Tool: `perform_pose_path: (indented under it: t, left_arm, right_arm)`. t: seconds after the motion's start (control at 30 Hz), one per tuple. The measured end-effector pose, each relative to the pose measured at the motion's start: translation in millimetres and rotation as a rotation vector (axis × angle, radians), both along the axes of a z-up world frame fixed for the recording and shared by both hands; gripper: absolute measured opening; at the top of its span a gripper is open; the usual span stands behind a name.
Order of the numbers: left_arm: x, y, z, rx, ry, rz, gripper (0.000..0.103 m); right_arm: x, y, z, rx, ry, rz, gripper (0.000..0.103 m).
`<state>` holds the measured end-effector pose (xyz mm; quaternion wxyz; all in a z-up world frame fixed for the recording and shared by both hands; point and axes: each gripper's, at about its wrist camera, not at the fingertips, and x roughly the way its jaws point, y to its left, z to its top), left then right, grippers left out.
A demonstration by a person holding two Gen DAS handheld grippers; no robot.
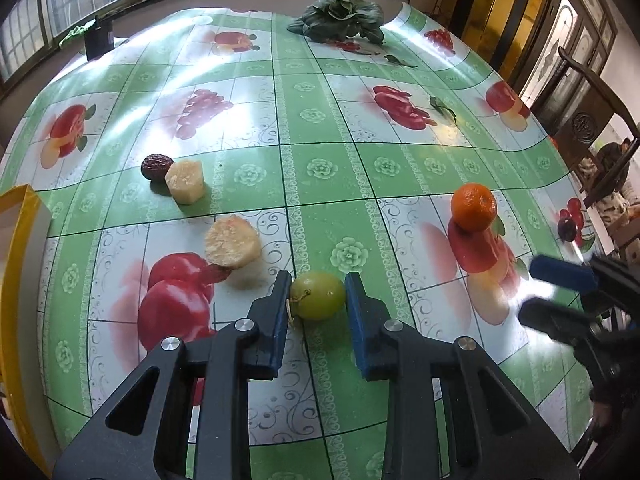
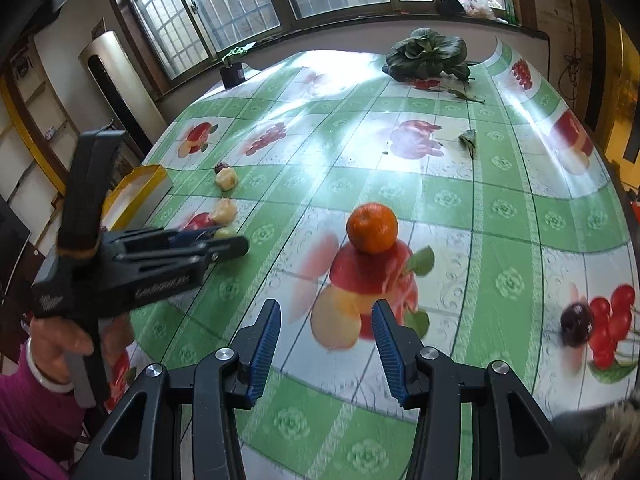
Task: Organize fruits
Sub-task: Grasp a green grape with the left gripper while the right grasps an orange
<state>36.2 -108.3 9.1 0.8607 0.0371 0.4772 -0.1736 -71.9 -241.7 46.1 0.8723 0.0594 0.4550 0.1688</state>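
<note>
A green round fruit [image 1: 318, 295] lies on the table between the fingertips of my left gripper [image 1: 318, 292]; the pads stand beside it, with a slight gap on each side. Two pale peeled fruit pieces [image 1: 232, 247] [image 1: 185, 182] and a dark red date [image 1: 154, 166] lie to the left and farther off. An orange tangerine [image 1: 474, 207] [image 2: 372, 228] sits to the right. My right gripper [image 2: 326, 320] is open and empty, a short way before the tangerine. It shows in the left wrist view [image 1: 556, 292]; the left gripper shows in the right wrist view [image 2: 224, 240].
A yellow-rimmed box [image 1: 20, 216] [image 2: 136, 188] stands at the table's left edge. A leafy green vegetable [image 1: 340, 16] [image 2: 428, 58] lies at the far end, with loose leaves [image 1: 442, 106] [image 2: 468, 138] nearer. A dark small pot [image 2: 232, 72] stands by the window. The tablecloth [image 1: 320, 120] has printed fruit.
</note>
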Motion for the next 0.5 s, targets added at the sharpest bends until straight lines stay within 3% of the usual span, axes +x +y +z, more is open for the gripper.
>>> perform_pose_path:
  t: [0.4, 0.47, 0.5]
  left_arm:
    - [-21.5, 20.9, 16.2, -0.026, -0.034, 0.012, 0.026]
    - [-25.6, 26.0, 18.9, -0.027, -0.042, 0.017, 0.026]
    - [-26.9, 28.2, 19.5, -0.027, -0.045, 0.022, 0.026]
  right_arm:
    - [67.5, 11.1, -16.0, -0.141, -0.006, -0.072, 0.046]
    - [71.7, 11.6, -21.0, -0.152, -0.003, -0.065, 0.037]
    - [71.0, 13.5, -21.5, -0.173, -0.008, -0.062, 0.037]
